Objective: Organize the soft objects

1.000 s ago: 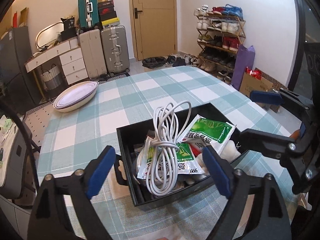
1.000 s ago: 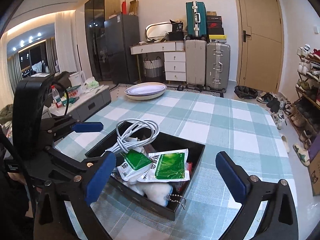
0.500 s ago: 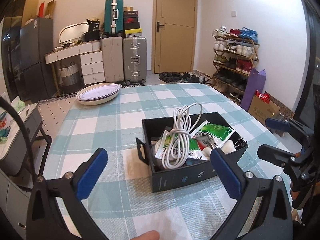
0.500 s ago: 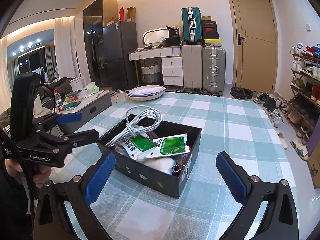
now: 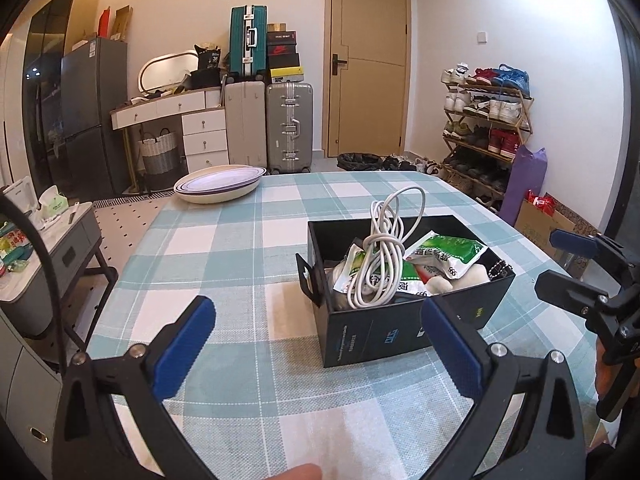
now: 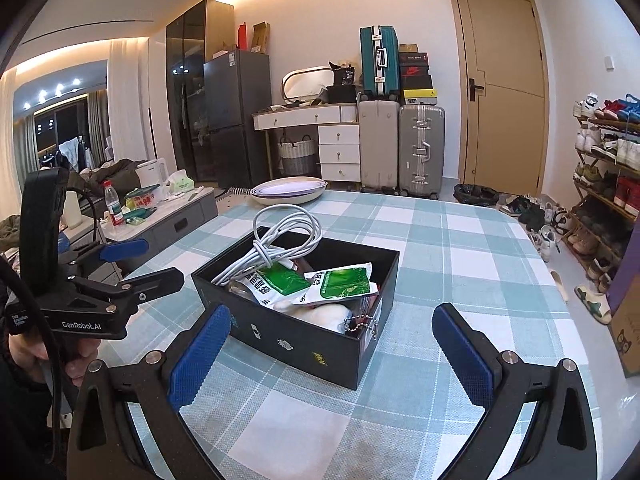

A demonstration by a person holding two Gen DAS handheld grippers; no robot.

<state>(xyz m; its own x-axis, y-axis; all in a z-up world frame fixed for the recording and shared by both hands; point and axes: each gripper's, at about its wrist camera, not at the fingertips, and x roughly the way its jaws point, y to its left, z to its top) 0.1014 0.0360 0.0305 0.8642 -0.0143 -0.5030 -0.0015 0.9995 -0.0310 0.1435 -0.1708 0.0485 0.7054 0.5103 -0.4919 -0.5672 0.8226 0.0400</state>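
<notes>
A black box [image 5: 400, 330] [image 6: 304, 344] stands on the checked table. It holds a coiled white cable [image 5: 384, 256] [image 6: 280, 240], green-and-white packets [image 5: 448, 250] [image 6: 340, 282], a white plush item [image 5: 460, 280] [image 6: 316, 314] and a ball chain [image 6: 364, 326]. My left gripper [image 5: 324, 344] is open and empty, in front of the box and left of it. My right gripper [image 6: 332, 352] is open and empty, held in front of the box. Each gripper also shows in the other's view: the right gripper [image 5: 576, 264] and the left gripper [image 6: 132, 264].
A stack of white plates [image 5: 220, 188] [image 6: 288, 192] sits at the table's far edge. The checked tablecloth [image 5: 240, 248] covers the table. Suitcases [image 5: 288, 128], a desk, a shoe rack [image 5: 484, 136] and a low side table [image 6: 168, 216] stand around it.
Both grippers have pulled back and up from the box, which now looks smaller and farther away. Both stay open and empty. The box's contents have not moved.
</notes>
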